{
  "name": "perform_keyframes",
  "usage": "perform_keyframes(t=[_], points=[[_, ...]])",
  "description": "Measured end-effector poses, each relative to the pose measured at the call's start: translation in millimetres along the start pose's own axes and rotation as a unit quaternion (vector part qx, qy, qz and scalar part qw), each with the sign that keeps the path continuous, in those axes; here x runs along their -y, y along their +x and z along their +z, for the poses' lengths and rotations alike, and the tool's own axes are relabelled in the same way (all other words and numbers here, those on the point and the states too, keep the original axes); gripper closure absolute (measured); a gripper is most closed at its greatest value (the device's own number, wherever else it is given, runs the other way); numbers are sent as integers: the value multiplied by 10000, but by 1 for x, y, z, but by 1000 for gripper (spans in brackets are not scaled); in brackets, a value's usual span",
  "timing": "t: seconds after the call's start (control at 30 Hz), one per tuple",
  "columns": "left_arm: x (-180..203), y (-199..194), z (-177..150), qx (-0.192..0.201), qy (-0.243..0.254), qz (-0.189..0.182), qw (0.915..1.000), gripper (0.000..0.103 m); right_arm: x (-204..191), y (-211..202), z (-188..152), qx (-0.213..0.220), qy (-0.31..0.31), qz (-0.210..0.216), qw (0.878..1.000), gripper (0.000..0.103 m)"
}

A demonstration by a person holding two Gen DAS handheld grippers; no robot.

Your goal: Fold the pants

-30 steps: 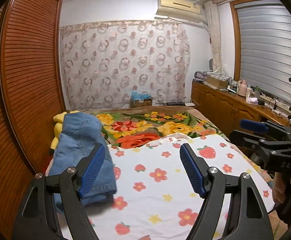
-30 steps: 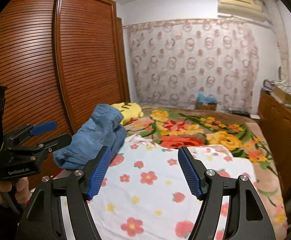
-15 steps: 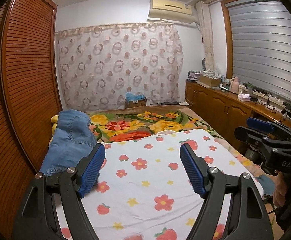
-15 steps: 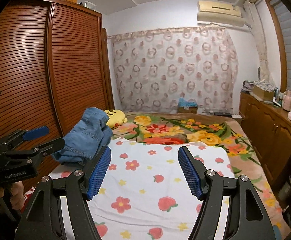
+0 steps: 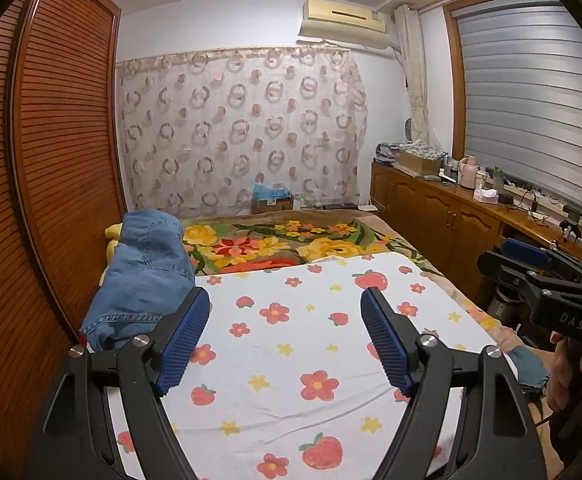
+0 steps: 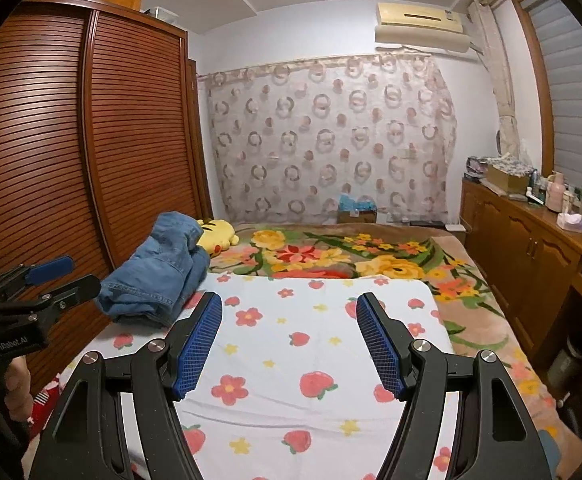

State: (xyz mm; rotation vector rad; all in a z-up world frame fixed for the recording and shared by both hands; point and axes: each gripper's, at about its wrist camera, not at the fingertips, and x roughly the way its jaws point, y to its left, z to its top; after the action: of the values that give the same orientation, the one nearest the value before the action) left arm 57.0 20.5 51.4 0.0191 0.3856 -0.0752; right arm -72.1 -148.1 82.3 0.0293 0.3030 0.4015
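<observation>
Retreating from the bed, both views now take in more of the strawberry-print sheet [image 5: 311, 344] than a second ago, and the denim pants [image 5: 147, 280] sit farther off. The left hand-held gripper [image 5: 285, 340] and right hand-held gripper [image 6: 289, 344] hang wide open, holding nothing. The pants lie bundled at the sheet's far left corner, beside the wardrobe [image 6: 91, 152] and a yellow plush toy [image 6: 217, 232]. Folding appears finished; the sheet offers broad free room.

Denim pants [image 5: 147, 276], ribbed claw pads [image 5: 183, 342], louvred wood wardrobe [image 5: 43, 168]
</observation>
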Motion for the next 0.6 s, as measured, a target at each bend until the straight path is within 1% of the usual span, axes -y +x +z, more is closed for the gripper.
perform_keyframes(t=[0.37, 0.6], points=[[0, -1, 0, 4, 2, -1, 10000, 24, 2, 6, 8, -15, 24, -71, 10000, 31], [-1, -1, -1, 2, -6, -10, 10000, 24, -1, 5, 7, -9, -17, -68, 10000, 31]])
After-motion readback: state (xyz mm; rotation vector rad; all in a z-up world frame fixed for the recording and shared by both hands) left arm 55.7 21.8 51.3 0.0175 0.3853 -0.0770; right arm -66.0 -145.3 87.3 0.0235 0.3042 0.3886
